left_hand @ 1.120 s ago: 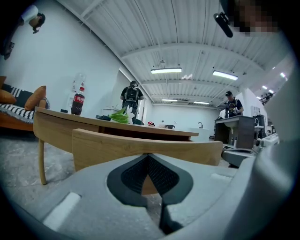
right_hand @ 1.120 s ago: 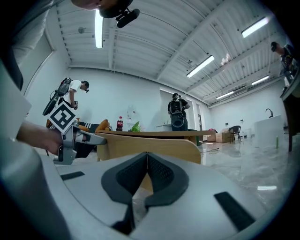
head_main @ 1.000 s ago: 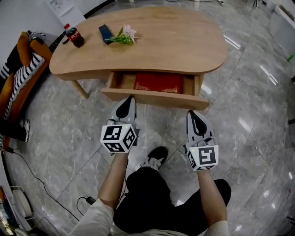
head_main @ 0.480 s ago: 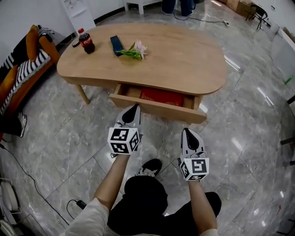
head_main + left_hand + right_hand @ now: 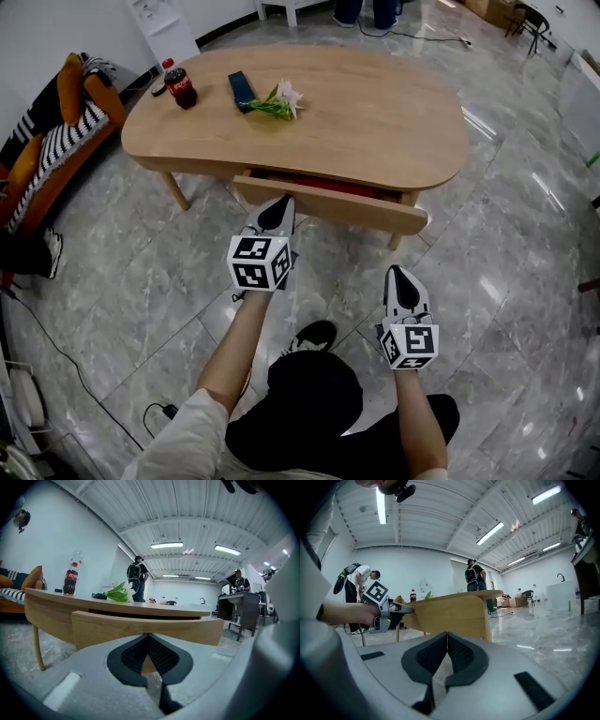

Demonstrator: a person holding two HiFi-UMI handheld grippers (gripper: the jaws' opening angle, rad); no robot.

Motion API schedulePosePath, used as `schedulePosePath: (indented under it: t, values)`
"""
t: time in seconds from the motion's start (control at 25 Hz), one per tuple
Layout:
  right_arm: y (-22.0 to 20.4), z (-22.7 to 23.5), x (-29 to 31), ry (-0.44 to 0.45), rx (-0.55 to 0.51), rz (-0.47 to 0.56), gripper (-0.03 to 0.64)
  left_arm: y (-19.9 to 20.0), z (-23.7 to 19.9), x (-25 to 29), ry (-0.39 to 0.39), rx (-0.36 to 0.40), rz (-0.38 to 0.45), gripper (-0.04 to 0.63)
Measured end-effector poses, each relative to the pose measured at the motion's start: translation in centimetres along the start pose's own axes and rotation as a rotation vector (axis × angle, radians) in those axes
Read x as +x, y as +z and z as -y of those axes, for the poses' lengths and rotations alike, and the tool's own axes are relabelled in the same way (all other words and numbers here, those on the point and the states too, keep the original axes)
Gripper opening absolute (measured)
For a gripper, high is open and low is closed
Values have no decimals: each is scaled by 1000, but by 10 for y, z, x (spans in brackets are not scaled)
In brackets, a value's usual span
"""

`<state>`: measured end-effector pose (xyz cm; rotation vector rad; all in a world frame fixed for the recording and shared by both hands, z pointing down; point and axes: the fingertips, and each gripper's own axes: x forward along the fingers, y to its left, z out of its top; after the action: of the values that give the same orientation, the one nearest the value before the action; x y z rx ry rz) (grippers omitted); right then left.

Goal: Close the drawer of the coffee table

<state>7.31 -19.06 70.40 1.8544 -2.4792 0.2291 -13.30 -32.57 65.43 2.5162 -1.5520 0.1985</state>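
Observation:
The wooden coffee table [image 5: 375, 103] has its drawer [image 5: 330, 203] out by only a narrow gap, with a sliver of red showing inside. My left gripper [image 5: 279, 201] is shut, its tip against the left part of the drawer front. In the left gripper view the closed tips [image 5: 148, 635] sit right at the drawer front [image 5: 117, 626]. My right gripper [image 5: 400, 270] is shut and empty, hanging back from the drawer over the floor. The right gripper view shows the drawer's right end [image 5: 454, 613] and the left gripper [image 5: 384, 607] beyond my right gripper [image 5: 447, 633].
On the tabletop stand a cola bottle [image 5: 179, 84], a dark flat device [image 5: 242, 91] and a flower [image 5: 277, 101]. A sofa with striped cushions [image 5: 47, 141] is at the left. My shoe [image 5: 315, 334] rests on the marble floor. People [image 5: 136, 576] stand far behind.
The drawer has slid in from wide open, with the red thing showing, to a narrow gap. My left gripper moved forward with its front. The right gripper dropped back from it.

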Motion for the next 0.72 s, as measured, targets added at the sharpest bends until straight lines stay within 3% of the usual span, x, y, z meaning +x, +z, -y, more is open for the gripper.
schedulePosePath:
  t: [0.4, 0.72]
  values:
    - [-7, 34, -18, -90, 32, -12, 17, 6, -2, 26, -11, -43, 35, 9]
    - [-19, 35, -29, -93, 31, -41, 17, 14, -9, 43, -10, -1, 42, 9]
